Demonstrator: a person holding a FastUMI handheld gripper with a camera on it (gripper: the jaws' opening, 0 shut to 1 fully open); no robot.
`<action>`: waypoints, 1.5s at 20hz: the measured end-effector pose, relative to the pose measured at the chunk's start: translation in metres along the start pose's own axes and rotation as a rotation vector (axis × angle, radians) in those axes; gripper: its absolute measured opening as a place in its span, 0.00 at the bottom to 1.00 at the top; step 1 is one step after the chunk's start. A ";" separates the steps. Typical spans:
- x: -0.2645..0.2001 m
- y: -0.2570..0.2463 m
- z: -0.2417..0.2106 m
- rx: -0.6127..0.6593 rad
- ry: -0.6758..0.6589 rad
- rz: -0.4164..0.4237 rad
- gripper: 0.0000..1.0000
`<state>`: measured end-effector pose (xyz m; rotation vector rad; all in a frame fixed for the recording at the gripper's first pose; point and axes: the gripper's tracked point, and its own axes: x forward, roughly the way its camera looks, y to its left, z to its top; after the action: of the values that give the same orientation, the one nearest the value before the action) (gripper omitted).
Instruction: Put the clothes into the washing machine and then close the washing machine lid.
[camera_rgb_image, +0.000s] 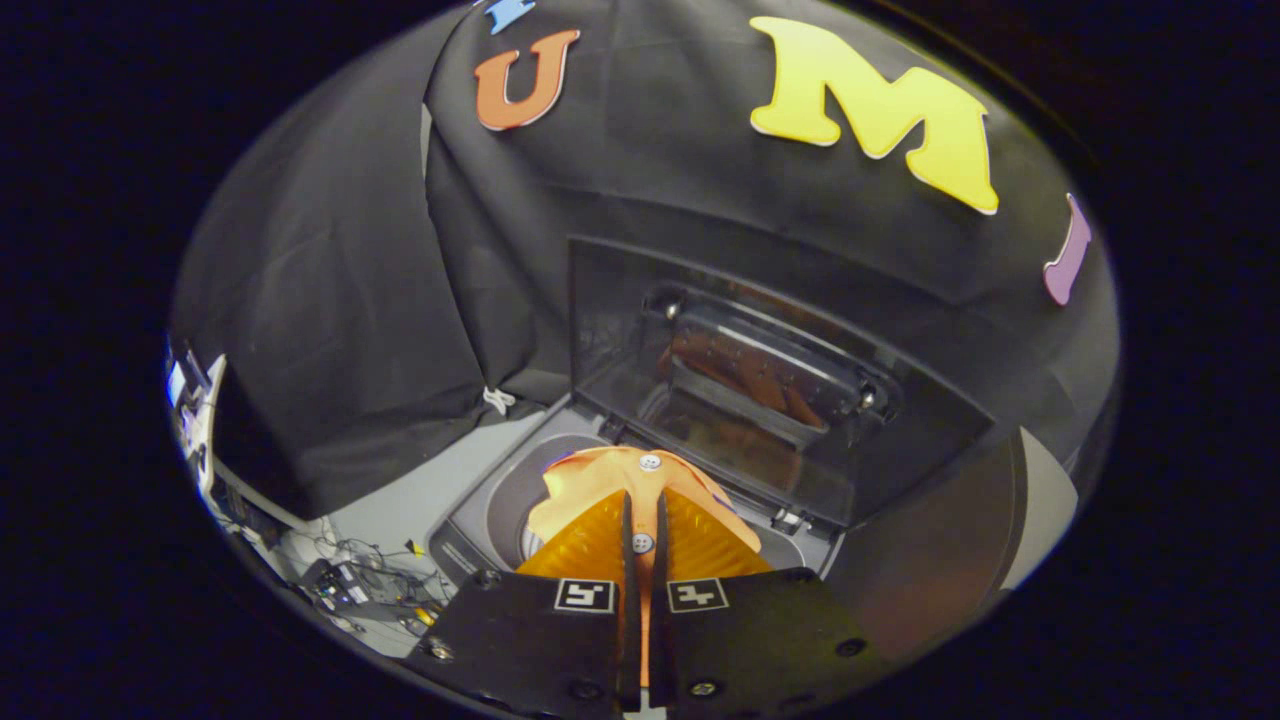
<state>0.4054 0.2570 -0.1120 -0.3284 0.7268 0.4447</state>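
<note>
Garment: we see an orange cloth with small buttons pinched between the two fingers, its free part bunched just ahead of the tips and hanging over the mouth of the drum.
Gripper: the gripper has its fingers drawn nearly together with a fold of the cloth between them; both seem to press on the fabric (one button sits right in the narrow gap).
Drum opening: the round tub lies directly beyond and below the cloth, inside the grey top of the washing machine.
Lid: the dark, see-through lid stands raised behind the opening, leaning back toward the black cloth wall.
Step in hand: we judge this to be the carrying-in of the cloth, with the closing of the lid not yet started.
How to do it well: we would bring the cloth down over the middle of the tub before parting the fingers, so that no corner drapes across the rim; a fold left on the rim would likely catch under the lid.
Watch for: the raised lid is near the line of travel, so we would keep clear of its lower edge.
Surroundings: loose cables and small gear lie on the floor beside the machine, well apart from the work.
</note>
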 end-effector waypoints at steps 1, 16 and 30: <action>0.007 -0.003 -0.005 0.003 0.013 -0.006 0.06; 0.070 -0.004 -0.070 0.193 0.161 -0.050 0.06; 0.081 -0.007 -0.091 0.234 0.210 -0.056 0.07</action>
<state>0.4108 0.2338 -0.2315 -0.1763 0.9629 0.2706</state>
